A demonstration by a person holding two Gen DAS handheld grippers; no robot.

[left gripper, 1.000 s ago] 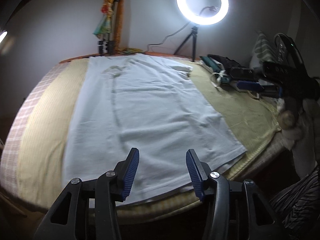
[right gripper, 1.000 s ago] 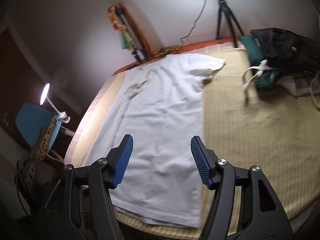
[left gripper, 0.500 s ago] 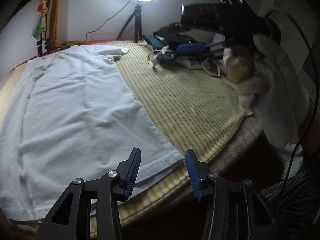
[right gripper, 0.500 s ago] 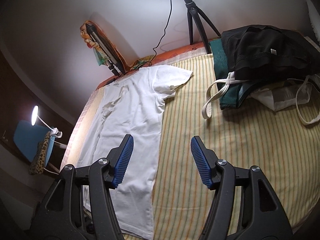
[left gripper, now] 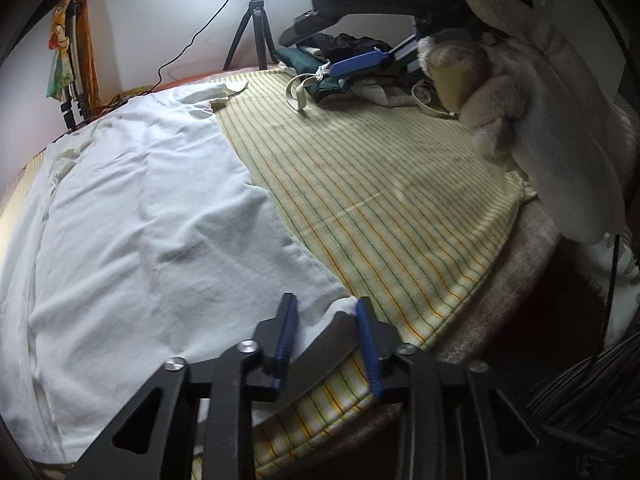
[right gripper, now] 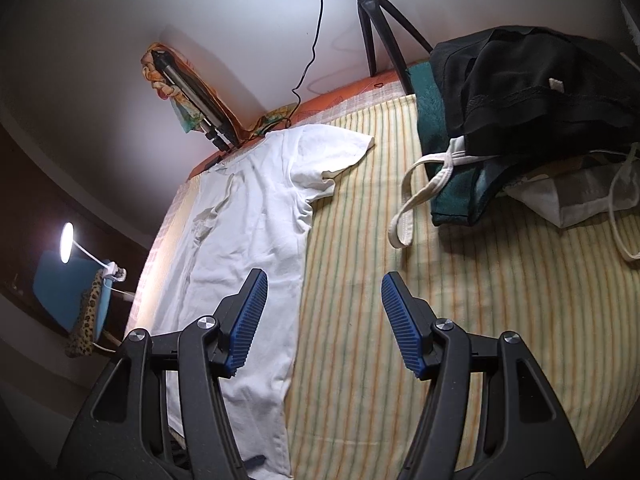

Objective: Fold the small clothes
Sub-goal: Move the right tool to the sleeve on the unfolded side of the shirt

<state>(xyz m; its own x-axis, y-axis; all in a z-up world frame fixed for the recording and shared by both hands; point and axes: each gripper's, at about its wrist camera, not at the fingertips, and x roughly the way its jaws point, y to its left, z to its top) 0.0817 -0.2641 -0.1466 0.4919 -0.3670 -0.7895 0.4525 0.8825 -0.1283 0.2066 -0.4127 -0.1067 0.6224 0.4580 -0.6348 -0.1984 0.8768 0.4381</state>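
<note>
We see the white T-shirt (left gripper: 132, 216) spread flat on the striped bed cover (left gripper: 392, 208) for folding, its hem corner between the left gripper (left gripper: 326, 312)'s parted fingers, while the right gripper (right gripper: 324, 300) hovers open above.

No legible text, seemingly.

Soft matt white cloth t-shirt (left gripper: 140, 216), woven striped cloth bedcover (left gripper: 392, 200), ribbed blue rubbery fingers (right gripper: 248, 316)

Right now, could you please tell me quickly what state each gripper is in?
Left gripper: open, jaws straddling the bottom corner of the white T-shirt, not clamped.
Right gripper: open, holding nothing.
</note>
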